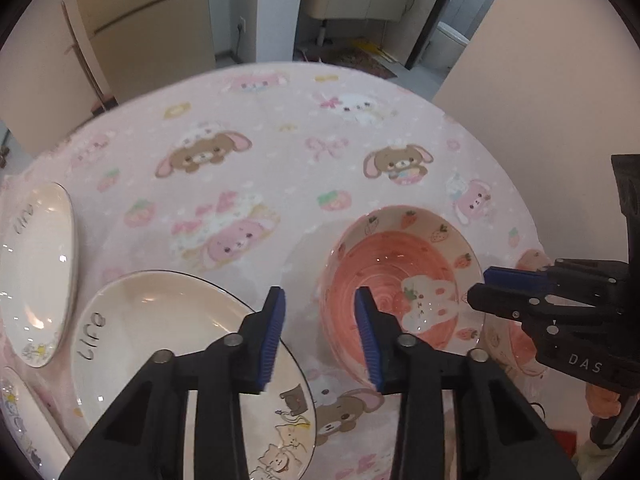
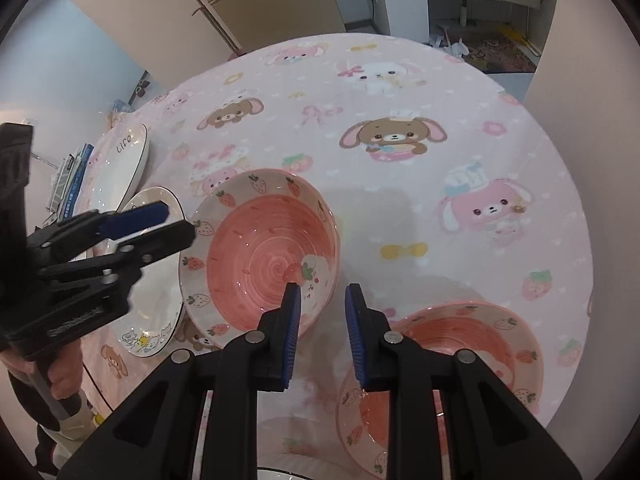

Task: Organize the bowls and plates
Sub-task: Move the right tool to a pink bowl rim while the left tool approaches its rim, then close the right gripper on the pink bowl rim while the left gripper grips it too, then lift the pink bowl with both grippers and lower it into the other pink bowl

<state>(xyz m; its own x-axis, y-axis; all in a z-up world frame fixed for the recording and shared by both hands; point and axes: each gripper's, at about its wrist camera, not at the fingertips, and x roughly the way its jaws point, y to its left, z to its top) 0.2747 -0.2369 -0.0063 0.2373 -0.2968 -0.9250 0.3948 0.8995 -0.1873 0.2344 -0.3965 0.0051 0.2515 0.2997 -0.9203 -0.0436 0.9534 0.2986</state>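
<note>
A pink strawberry bowl (image 1: pixel 400 292) stands on the pink cartoon tablecloth (image 1: pixel 260 168). My left gripper (image 1: pixel 320 292) hangs open above the cloth between that bowl and a white plate (image 1: pixel 160 340), with nothing between its fingers. My right gripper (image 1: pixel 480 286) reaches in from the right over a second pink bowl (image 1: pixel 516 344). In the right wrist view my right gripper (image 2: pixel 323 292) is open and empty, between the first bowl (image 2: pixel 272 256) and the second bowl (image 2: pixel 460 352). The left gripper (image 2: pixel 180 222) shows at the left over the white plate (image 2: pixel 156 280).
Another white plate (image 1: pixel 36 272) lies at the left, with a third plate (image 1: pixel 16 420) at the bottom left corner. A stack of books (image 2: pixel 68 176) sits past the table's left edge. A hand (image 2: pixel 60 380) holds the left gripper's handle. A wall (image 1: pixel 540 100) stands right of the table.
</note>
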